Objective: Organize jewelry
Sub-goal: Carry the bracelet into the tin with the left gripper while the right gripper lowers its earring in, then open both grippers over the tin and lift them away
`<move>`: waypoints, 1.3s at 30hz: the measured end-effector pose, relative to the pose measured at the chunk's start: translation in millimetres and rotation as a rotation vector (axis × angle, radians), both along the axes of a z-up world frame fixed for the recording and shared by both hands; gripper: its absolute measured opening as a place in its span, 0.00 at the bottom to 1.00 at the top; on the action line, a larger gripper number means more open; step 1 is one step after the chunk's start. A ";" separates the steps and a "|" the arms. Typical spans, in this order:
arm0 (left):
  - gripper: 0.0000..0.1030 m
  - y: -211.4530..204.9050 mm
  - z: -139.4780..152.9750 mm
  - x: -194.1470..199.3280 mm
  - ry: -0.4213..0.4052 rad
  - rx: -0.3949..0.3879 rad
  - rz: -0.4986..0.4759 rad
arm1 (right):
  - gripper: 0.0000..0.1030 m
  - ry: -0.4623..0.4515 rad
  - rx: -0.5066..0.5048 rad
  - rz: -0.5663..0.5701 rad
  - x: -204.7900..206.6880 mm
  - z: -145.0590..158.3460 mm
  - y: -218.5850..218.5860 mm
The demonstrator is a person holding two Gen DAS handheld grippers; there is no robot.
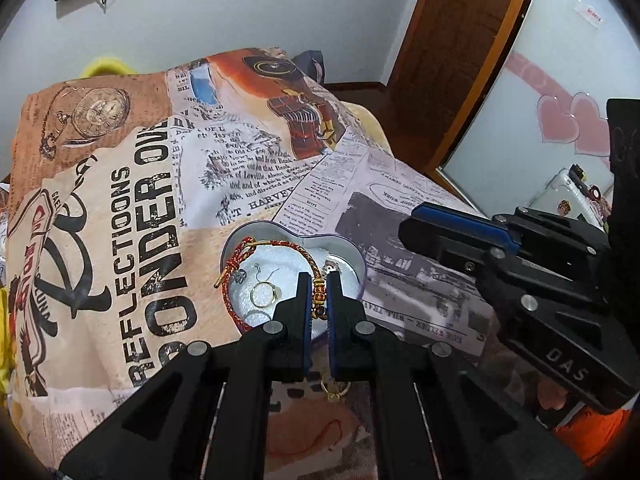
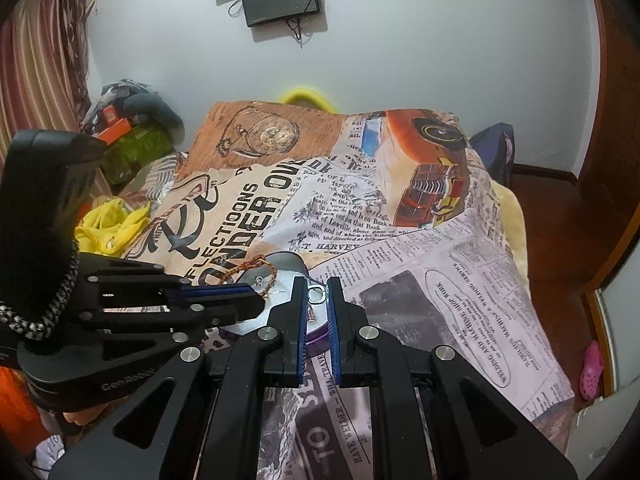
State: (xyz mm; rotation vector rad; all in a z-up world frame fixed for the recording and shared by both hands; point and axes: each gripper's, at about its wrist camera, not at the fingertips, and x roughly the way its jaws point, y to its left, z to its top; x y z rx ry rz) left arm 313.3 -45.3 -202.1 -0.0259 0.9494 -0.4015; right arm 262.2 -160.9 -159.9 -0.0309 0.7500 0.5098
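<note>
The red-and-gold bracelet (image 1: 276, 252) lies draped over the rim of the heart-shaped tin (image 1: 352, 258) on the printed bedspread (image 1: 120, 208). Your left gripper (image 1: 319, 280) pinches its beaded section; your right gripper (image 2: 318, 286) is pressed together, empty. You appear mid-placement: next, lower and release inside the tin.

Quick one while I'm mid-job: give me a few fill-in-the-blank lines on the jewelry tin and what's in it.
The tin on the printed bedspread is shaped like a ____.
The braided bracelet draped over the tin's rim is mostly ____ in colour.
Inside the tin lies a thin gold hoop ____.
The tin has ____ lid on it.

Missing words: heart; red; earring; no
</note>
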 end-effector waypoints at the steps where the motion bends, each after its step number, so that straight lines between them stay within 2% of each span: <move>1: 0.05 -0.9 -0.7 1.4 0.001 0.003 -0.002 | 0.08 0.006 0.007 0.000 1.4 -0.9 -0.9; 10: 0.07 -4.3 -6.2 5.7 0.020 0.021 -0.003 | 0.08 0.020 0.013 0.009 5.4 -4.0 0.9; 17: 0.27 14.6 -3.3 -1.7 0.009 0.023 0.048 | 0.08 0.029 -0.003 0.016 6.5 -6.6 5.6; 27: 0.28 62.7 -4.7 -20.1 0.020 0.040 0.147 | 0.08 0.066 -0.049 0.064 7.4 -20.3 28.3; 35: 0.28 73.6 -13.7 -29.8 0.041 0.061 0.175 | 0.08 0.094 -0.082 0.094 9.4 -26.1 44.6; 39: 0.28 74.8 -13.0 -33.4 0.031 0.069 0.183 | 0.08 0.097 -0.115 0.070 9.8 -26.9 46.8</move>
